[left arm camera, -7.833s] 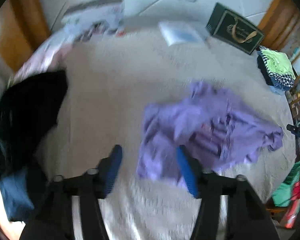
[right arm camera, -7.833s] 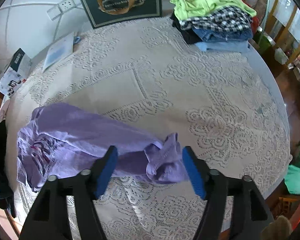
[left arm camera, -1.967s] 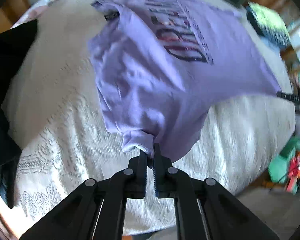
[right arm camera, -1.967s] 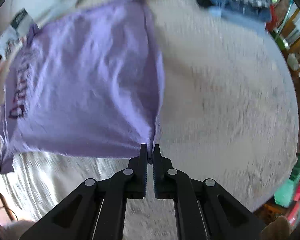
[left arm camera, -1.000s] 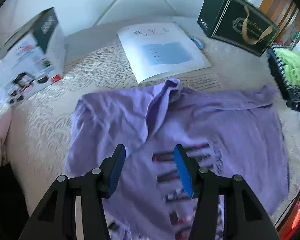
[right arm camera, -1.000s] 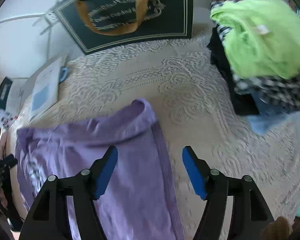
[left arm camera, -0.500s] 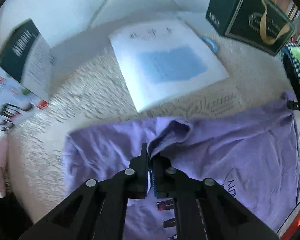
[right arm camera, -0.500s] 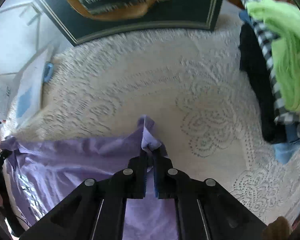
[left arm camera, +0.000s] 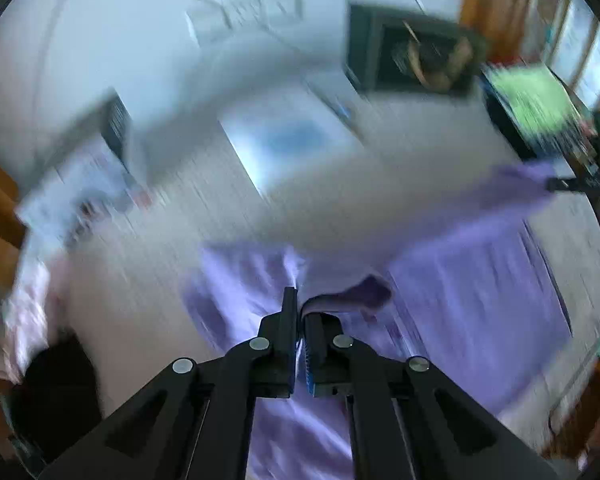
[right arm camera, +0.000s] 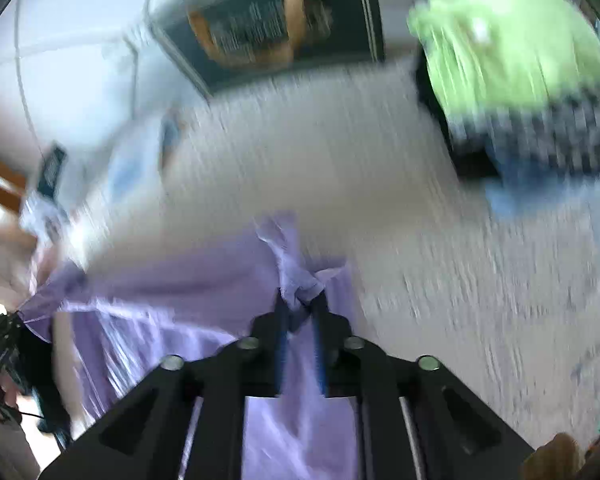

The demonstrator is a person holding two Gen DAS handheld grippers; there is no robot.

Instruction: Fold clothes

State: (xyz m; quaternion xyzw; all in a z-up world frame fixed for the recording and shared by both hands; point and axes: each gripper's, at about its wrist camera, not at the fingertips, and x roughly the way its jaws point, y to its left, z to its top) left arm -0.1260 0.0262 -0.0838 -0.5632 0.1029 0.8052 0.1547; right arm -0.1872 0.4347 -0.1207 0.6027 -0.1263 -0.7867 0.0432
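A purple T-shirt (left arm camera: 480,280) hangs stretched between both grippers above the lace-covered table (left arm camera: 148,280). My left gripper (left arm camera: 300,304) is shut on a bunched fold of one top corner of the shirt. In the right wrist view my right gripper (right arm camera: 300,304) is shut on the other top corner of the purple T-shirt (right arm camera: 172,304), with a knot of cloth poking out past the fingers. Both views are blurred by motion. The right gripper (left arm camera: 572,186) shows at the far right of the left wrist view, holding its corner.
A dark gift bag (left arm camera: 412,52) stands at the back by the wall. A white booklet (left arm camera: 292,148) and a printed box (left arm camera: 84,160) lie behind the shirt. A stack of folded clothes (right arm camera: 528,80) with a green top sits at the right. Dark clothes (left arm camera: 56,384) lie at the left.
Both grippers, shut on the shirt's top corners, have lifted and pulled back toward me. The top edge has risen off the table and the view is now blurred.
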